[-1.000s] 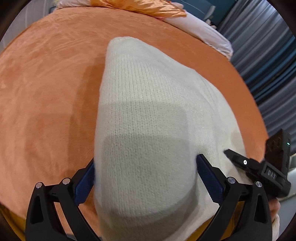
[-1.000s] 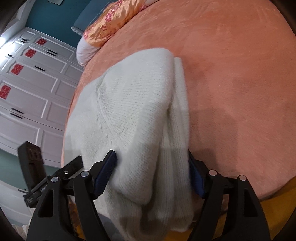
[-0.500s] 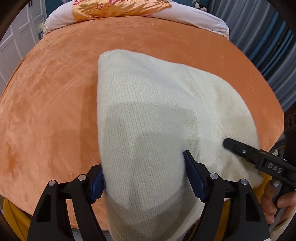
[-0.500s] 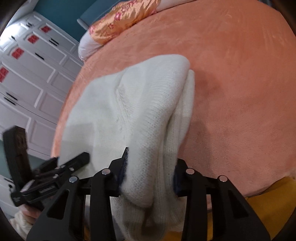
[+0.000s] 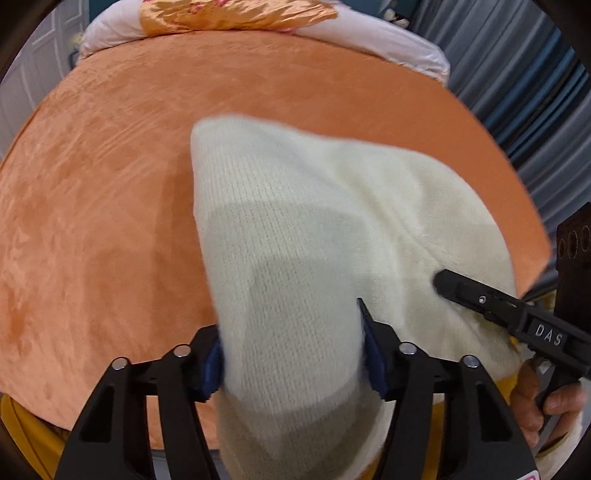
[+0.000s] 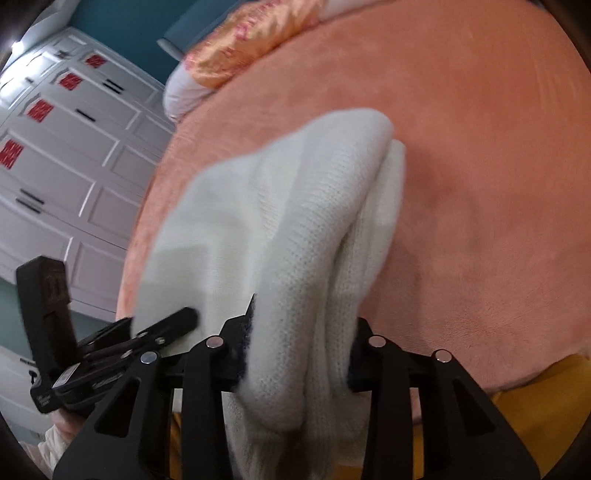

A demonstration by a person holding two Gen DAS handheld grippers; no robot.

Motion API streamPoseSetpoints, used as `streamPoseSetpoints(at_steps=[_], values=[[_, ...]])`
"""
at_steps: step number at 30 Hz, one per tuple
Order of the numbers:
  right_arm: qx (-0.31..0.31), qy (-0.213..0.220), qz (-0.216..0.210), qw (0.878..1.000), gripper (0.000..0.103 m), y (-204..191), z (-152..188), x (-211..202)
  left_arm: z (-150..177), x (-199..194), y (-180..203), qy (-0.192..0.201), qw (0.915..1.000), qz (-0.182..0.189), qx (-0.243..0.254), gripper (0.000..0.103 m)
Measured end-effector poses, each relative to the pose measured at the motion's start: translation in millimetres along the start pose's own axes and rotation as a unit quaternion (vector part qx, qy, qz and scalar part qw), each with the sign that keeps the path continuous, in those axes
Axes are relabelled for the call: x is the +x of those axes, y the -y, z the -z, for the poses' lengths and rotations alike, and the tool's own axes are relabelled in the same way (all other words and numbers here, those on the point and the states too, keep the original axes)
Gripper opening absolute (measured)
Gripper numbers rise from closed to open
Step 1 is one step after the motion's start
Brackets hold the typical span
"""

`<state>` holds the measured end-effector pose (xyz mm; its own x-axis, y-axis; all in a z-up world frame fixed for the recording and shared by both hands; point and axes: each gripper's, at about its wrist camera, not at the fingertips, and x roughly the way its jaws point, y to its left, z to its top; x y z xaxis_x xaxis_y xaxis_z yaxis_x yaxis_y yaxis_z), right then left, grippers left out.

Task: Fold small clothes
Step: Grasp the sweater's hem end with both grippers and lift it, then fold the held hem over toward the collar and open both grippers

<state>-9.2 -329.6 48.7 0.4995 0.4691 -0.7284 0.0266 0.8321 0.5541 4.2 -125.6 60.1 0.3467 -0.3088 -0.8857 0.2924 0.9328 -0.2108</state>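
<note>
A cream knit garment (image 5: 295, 206) lies folded on the orange bedspread (image 5: 92, 184), with its near edge raised off the bed. My left gripper (image 5: 291, 350) is closing; its blue pads press a thick fold of that edge from both sides. In the right wrist view the same garment (image 6: 295, 206) shows doubled layers along its right side. My right gripper (image 6: 301, 343) is also closing and pinches the bunched layers at the near right corner. Each gripper shows at the edge of the other's view, with a hand (image 5: 546, 398) on the right one.
The orange bedspread (image 6: 480, 147) spreads wide around the garment. A white pillow with an orange satin cover (image 5: 236, 14) lies at the head. Blue-grey curtains (image 5: 546, 110) hang on the right, white wardrobe doors (image 6: 55, 147) stand on the left. Yellow fabric (image 6: 535, 387) shows below the bed's near edge.
Both pairs of jaws have narrowed onto the garment's near edge. Both grippers have risen, and the edge has come up with them and bunched between the pads.
</note>
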Motion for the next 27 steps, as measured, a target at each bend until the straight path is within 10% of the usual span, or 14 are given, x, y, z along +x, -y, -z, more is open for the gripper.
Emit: streamPoseSetpoints(at_steps=[9, 16, 27], values=[[-0.018, 0.106, 0.015, 0.994, 0.035, -31.8, 10.9, -104.2, -8.5, -83.0, 54.1, 0.096, 0.9899, 0.068, 0.079, 0.055], [-0.075, 0.205, -0.004, 0.976, 0.035, -83.7, 8.7, -168.5, -23.0, -175.0, 73.4, 0.214, 0.9634, 0.098, 0.129, 0.052], [-0.176, 0.263, -0.113, 0.942, 0.034, -205.2, -52.7, -147.2, -55.7, -289.4, -3.1, 0.355, 0.9257, 0.034, 0.127, 0.05]])
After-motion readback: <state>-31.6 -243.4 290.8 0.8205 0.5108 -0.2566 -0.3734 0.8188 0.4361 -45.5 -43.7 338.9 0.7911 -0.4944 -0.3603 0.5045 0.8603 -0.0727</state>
